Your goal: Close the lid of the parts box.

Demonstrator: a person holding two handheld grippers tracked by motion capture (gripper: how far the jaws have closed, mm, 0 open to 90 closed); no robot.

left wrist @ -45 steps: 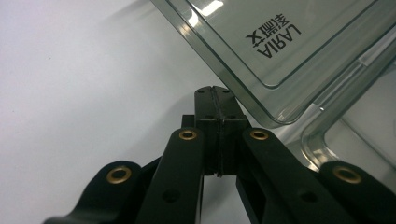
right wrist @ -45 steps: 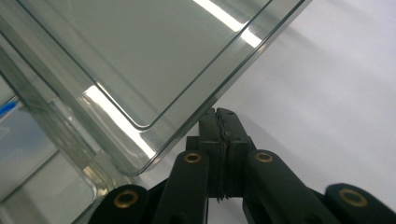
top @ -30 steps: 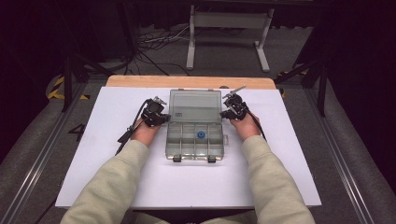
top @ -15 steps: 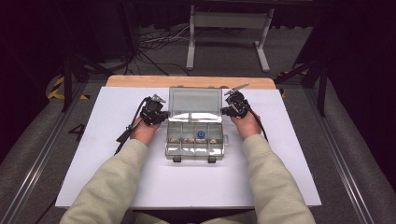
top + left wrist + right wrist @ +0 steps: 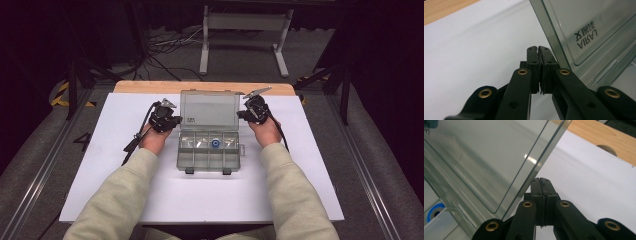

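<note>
1. Grippers sit at either side of a clear plastic organiser box, which rests on the white board a little nearer the board's far edge than its near edge, midway between left and right.
2. From the high view, the box lid stands raised at the back, with the left gripper at its left edge and the right gripper at its right edge.
3. The same view shows a small blue ring in a middle compartment of the back row.
4. The left gripper view adds what the high view cannot: its jaws are pressed together with nothing between them, the tips just beside the lid's side edge; I cannot tell whether they touch it. Mirrored lettering shows through the lid.
5. The right gripper view likewise shows jaws pressed together on nothing, tips right against the lid's edge. The blue ring shows at its lower left, through the clear wall.
6. The wooden tabletop shows as a strip beyond the board's far edge; the lid's top comes close to that strip.
7. Bare board lies wide to the left of the left hand, to the right of the right hand, and between the box's latches and the near edge, where the sleeves cross.
</note>
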